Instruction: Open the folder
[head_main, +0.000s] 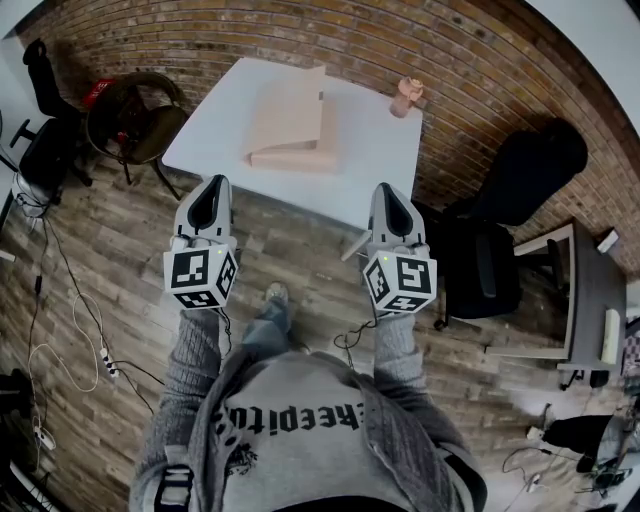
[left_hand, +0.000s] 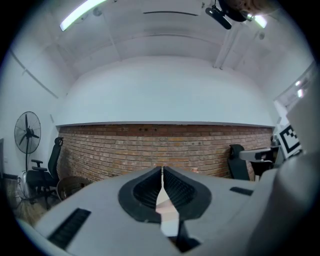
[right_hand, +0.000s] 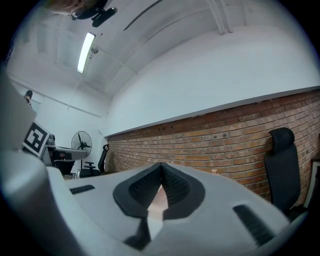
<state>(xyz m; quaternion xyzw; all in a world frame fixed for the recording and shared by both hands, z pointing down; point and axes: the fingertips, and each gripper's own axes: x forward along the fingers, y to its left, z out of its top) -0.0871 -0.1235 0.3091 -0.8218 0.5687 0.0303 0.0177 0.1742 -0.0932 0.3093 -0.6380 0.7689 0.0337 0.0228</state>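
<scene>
our left gripper (head_main: 214, 186) and right gripper (head_main: 386, 191) hang short of the table (head_main: 215, 125), jaws together, empty; the folder (head_main: 292, 125) lies on it.

The right tool (right_hand: 161, 166) is seen from behind, its grey body filling the lower frame. Its black ribbed pads (right_hand: 176, 186) are brought together at the tips, and nothing is gripped between them. Below the tips, a tan patch (right_hand: 159, 198) is glimpsed through the narrow gap, too little of it to be identified. A brick wall (right_hand: 225, 137) is shown beyond, topped by white plaster. A black office chair (right_hand: 280, 167) is placed at the right, a standing fan (right_hand: 81, 142) far left. A marker cube (right_hand: 34, 138) is seen at the left edge, and a ceiling light (right_hand: 86, 51) is lit above.
</scene>
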